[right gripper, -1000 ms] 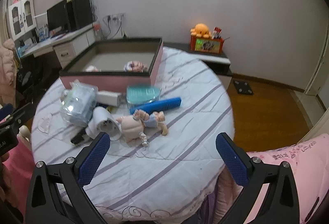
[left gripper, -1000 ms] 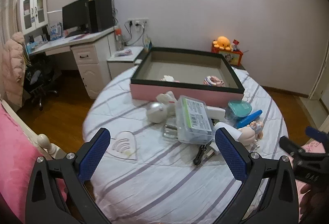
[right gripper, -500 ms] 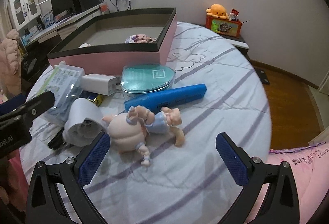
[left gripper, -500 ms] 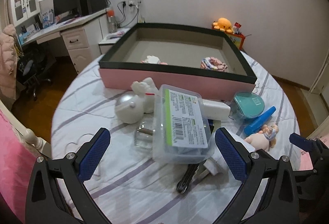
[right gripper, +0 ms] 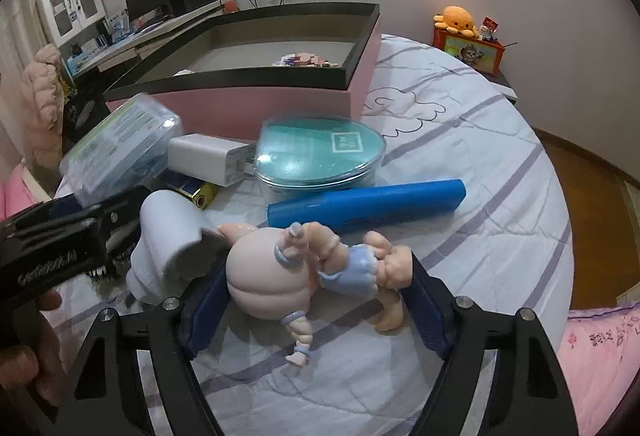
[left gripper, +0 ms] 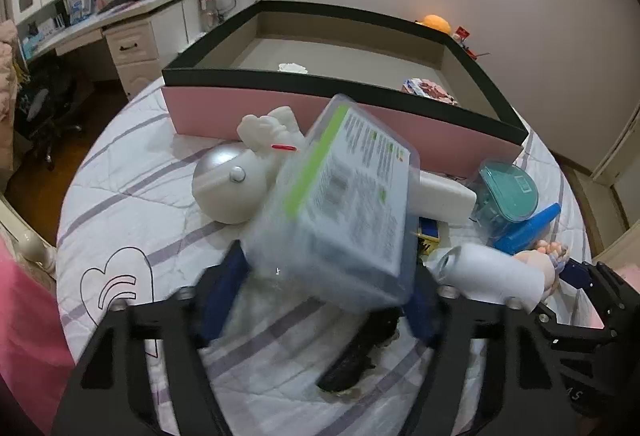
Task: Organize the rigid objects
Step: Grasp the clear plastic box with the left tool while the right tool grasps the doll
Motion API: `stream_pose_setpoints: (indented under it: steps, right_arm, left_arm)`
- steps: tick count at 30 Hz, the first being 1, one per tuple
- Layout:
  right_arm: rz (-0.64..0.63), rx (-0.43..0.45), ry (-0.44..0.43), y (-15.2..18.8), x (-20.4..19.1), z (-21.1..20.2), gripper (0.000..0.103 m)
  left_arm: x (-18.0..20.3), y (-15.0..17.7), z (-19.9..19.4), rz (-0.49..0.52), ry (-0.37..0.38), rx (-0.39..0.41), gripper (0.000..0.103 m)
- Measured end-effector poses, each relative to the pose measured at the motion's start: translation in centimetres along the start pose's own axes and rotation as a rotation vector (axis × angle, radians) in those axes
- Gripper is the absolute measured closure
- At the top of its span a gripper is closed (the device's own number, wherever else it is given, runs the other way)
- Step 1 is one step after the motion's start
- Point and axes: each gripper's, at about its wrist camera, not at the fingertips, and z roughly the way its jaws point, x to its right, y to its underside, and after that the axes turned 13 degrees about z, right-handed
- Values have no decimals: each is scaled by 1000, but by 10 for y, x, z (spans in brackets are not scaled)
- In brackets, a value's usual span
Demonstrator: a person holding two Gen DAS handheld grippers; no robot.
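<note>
Since a second ago I've brought both tools in from well back: my left tool [left gripper: 320, 300] now pinches the clear plastic box [left gripper: 340, 204], tilted up just in front of the pink storage box [left gripper: 304, 116], while my right tool [right gripper: 316, 308] closes around the baby doll [right gripper: 312, 268], which lies near that box's corner.

The tilted clear box [left gripper: 340, 204] is motion-blurred, its label unreadable, and it hides much of the left gripper [left gripper: 320, 300]. A dark object [left gripper: 356, 356] beneath is only partly visible.
</note>
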Motion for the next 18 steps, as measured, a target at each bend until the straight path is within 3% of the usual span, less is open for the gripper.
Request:
stream_pose_setpoints:
  steps: [5, 9, 10, 11, 12, 14, 18]
  right_arm:
    - [34, 15, -18, 3, 7, -8, 23]
    - [31, 15, -13, 5, 7, -13, 23]
    - [31, 15, -10, 5, 8, -14, 23]
    - [32, 13, -7, 5, 8, -14, 23]
    - [34, 11, -6, 6, 8, -14, 23]
    - [33, 7, 1, 6, 9, -14, 23]
    - [30, 1, 2, 7, 8, -13, 23]
  left_arm:
    - [-8, -2, -5, 2, 21, 14, 59]
    - [-6, -2, -12, 41, 0, 12, 57]
    - [-5, -1, -13, 56, -20, 14, 42]
    - [-3, -1, -15, 67, -49, 19, 14]
    - [-2, -1, -18, 75, -74, 33, 3]
    - [-2, 0, -29, 105, -120, 81, 0]
    - [1, -7, -33, 178, -145, 98, 0]
